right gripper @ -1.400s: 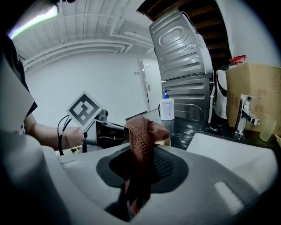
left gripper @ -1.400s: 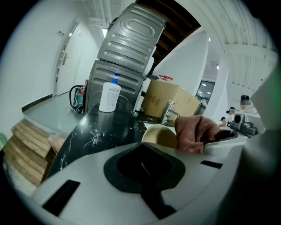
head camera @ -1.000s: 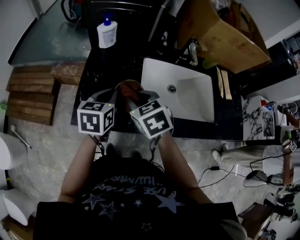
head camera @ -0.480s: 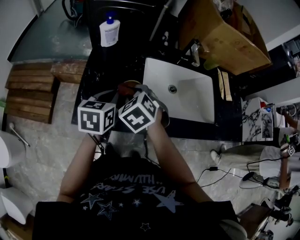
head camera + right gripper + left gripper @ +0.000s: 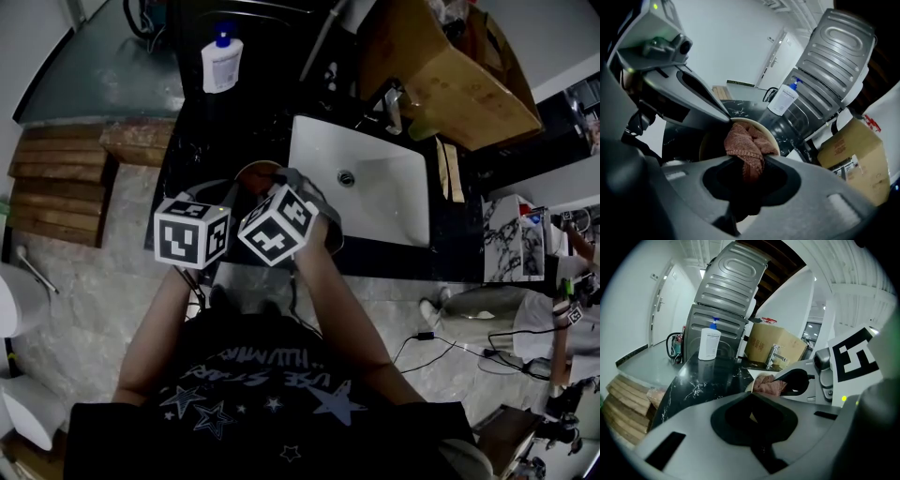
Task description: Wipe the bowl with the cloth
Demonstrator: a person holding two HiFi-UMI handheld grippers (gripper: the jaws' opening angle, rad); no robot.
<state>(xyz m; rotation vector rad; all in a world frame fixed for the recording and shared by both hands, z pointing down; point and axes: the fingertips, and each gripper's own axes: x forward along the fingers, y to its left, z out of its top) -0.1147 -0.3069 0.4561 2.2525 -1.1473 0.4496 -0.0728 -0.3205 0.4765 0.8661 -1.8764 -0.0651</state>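
1. Right hand-held gripper [image 5: 747,161] has its jaws pressed onto a reddish-brown knitted cloth [image 5: 747,140]. A fold of the cloth runs down between the jaws, and the rest bunches up just beyond their tips.
2. The bunched cloth lies inside a cream bowl [image 5: 761,127], against the wall nearer this gripper.
3. Left hand-held gripper [image 5: 751,399] has its jaws closed on the bowl's rim, and a cream sliver of the rim shows in the dark gap between them. In the right gripper view, one of its jaws reaches the rim on the side across from the cloth.
4. The bowl stands on a black marbled counter [image 5: 202,150], just to the left of a white rectangular sink [image 5: 375,202] and near the counter's front edge.
5. In the head view the two hand-held grippers sit side by side over the bowl, nearly touching. They hide most of the bowl, and only part of its far rim shows.
6. A white pump bottle [image 5: 222,64] with a blue top stands upright at the back of the counter, well apart from the bowl.
7. A chrome faucet [image 5: 392,105] rises behind the sink, with a cardboard box [image 5: 441,70] just behind it.
8. Wooden slats [image 5: 56,187] lie on the floor to the left of the counter.
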